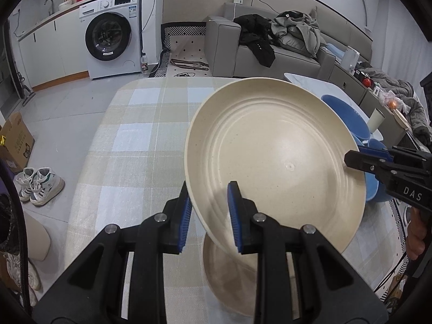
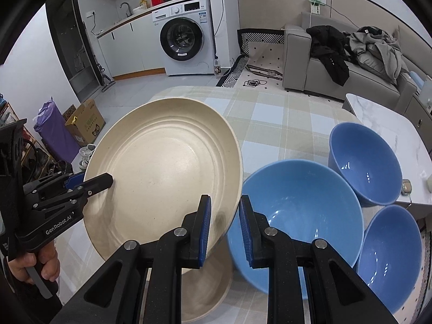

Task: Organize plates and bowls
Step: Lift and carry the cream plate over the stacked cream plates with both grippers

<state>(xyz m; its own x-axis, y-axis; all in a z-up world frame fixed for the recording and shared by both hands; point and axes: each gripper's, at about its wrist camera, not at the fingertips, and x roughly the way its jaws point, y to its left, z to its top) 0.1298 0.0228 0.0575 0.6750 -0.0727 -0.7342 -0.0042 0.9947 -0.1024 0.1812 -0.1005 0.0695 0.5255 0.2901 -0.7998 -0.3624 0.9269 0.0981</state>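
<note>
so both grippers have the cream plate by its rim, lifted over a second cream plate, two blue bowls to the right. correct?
Not quite: there are three blue bowls, not two. The right wrist view shows a big bowl, a far bowl and a near bowl. The rest holds: the left gripper and the right gripper both clamp the plate by its rim, above the second plate.

Both grippers, L (image 1: 209, 202) & R (image 2: 224, 221), clamped tight, angled downward.

The right claw (image 2: 224, 226) and left claw (image 2: 108, 181) each pinch the cream plate (image 2: 167, 167) (held tilted) above another cream plate (image 2: 208, 291); three blue bowls (image 2: 294, 210) sit beside it on the tabletop (image 2: 283, 124).
</note>
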